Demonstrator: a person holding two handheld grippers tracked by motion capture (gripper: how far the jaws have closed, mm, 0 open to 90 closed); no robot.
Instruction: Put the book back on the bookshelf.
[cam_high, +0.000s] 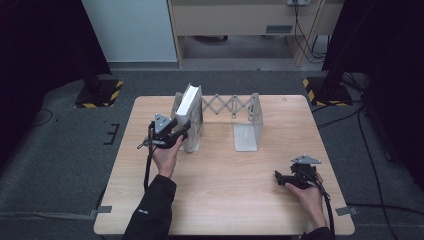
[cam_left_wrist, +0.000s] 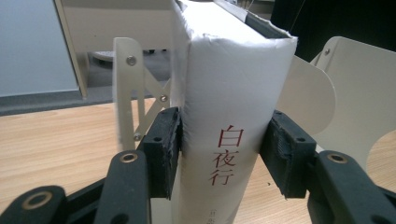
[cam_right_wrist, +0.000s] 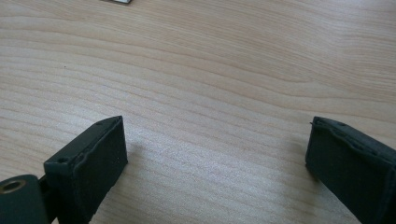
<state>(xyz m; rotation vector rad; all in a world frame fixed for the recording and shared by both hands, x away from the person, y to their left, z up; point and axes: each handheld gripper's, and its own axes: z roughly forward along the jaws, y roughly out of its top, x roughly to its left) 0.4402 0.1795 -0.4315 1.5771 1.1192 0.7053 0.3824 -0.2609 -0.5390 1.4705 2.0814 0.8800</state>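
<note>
Left tool (cam_high: 176, 134) at desk's (cam_high: 225, 200) left-centre, jaws around spine of white book (cam_high: 190, 107). Book upright at left end of white expanding bookend rack (cam_high: 235, 107), against its left plate. Left gripper view: both pads flank spine (cam_left_wrist: 229, 116) with red characters; left pad touches, right pad close, contact unclear. Right tool (cam_high: 287, 177) low at desk's right front, jaws spread wide over bare wood (cam_right_wrist: 210, 70), holding nothing.

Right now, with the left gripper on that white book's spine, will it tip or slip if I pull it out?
The book looks thick, so probably stiff and fairly heavy. Its white cover looks smooth, so it may slip; the left gripper has its pads at the spine's sides. Standing upright against the bookend rack's left plate, it could tip once free.
</note>
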